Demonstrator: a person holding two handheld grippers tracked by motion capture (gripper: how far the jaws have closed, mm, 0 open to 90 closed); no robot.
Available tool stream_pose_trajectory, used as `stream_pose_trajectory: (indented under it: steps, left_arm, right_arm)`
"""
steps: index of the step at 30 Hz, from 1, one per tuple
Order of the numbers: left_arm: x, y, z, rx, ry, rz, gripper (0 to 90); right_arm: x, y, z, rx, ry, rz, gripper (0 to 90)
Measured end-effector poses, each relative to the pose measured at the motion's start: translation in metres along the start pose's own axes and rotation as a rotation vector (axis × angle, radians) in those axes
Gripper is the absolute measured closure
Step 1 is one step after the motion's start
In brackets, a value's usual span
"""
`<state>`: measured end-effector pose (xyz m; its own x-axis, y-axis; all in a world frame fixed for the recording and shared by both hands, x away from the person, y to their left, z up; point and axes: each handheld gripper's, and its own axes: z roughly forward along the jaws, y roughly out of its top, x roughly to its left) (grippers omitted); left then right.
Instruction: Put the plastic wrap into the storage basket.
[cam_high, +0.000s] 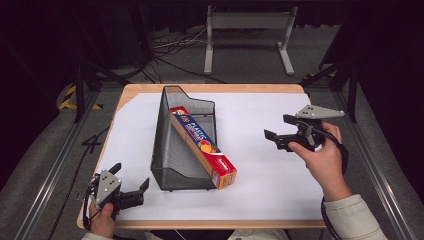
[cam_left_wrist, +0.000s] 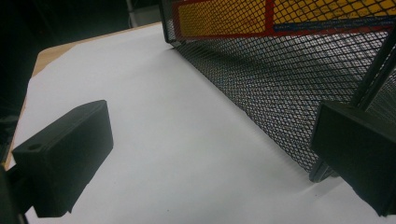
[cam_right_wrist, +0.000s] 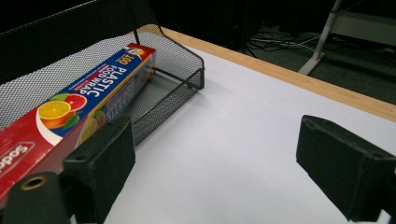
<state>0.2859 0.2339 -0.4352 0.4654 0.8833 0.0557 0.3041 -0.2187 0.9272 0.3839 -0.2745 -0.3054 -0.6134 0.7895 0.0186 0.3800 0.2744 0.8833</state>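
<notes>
Overhead, I see a wooden table (cam_high: 210, 88) covered by a white sheet (cam_high: 260, 165), with a black wire-mesh file holder (cam_high: 172, 150) standing left of centre. A long plastic food wrap box (cam_high: 202, 146) lies slantwise in the holder. Its far end sits inside against the back, and its red near end pokes out past the holder's front edge toward my side of the table.

Left gripper (cam_high: 133, 187): held by the left hand (cam_high: 102, 220) at the near-left corner of the sheet. Jaws spread apart, nothing between them. Its tips point toward the holder's near corner and sit near it, not touching. Its own camera looks along the sheet at the mesh side wall (cam_left_wrist: 280, 88), with the box's yellow and red panel (cam_left_wrist: 224, 18) showing through the mesh higher up. One jaw overlaps the holder's corner post in that view; I cannot tell contact from it.

Right gripper (cam_high: 280, 131): held by the right hand (cam_high: 325, 160), raised over the right half of the sheet, well apart from the holder. Jaws released wide, empty, aimed left toward the box. In the right gripper view the lettering on the box (cam_right_wrist: 88, 93) reads "PLASTIC FOOD WRAP", with citrus fruit printed beside it, and the holder's low open end (cam_right_wrist: 187, 74) lies beyond. Bare white sheet fills the gap between the jaws.
</notes>
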Motion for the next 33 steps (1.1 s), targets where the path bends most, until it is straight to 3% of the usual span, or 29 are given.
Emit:
stream_pose_trajectory:
  steps: [4,13,17,25,33]
  left_arm:
    - [0.0,0.0,0.0,0.0,0.0,-0.001,0.1]
    - [-0.001,0.001,0.001,-0.004,-0.002,0.003,0.1]
    - [-0.001,0.001,0.001,-0.001,-0.006,0.006,0.0]
    - [0.0,0.0,0.001,0.001,-0.006,0.009,0.0]
    - [0.0,0.0,0.002,0.005,-0.005,0.008,0.0]
  right_arm:
    - [-0.009,-0.008,-0.007,-0.004,0.007,-0.001,10.0]
    - [-0.029,-0.045,-0.015,-0.023,0.024,-0.027,5.3]
    - [-0.033,-0.061,-0.013,-0.012,0.025,-0.051,5.3]
    - [-0.037,-0.089,-0.009,-0.032,0.03,-0.028,5.2]
    - [-0.042,-0.112,-0.006,-0.007,0.034,-0.021,5.1]
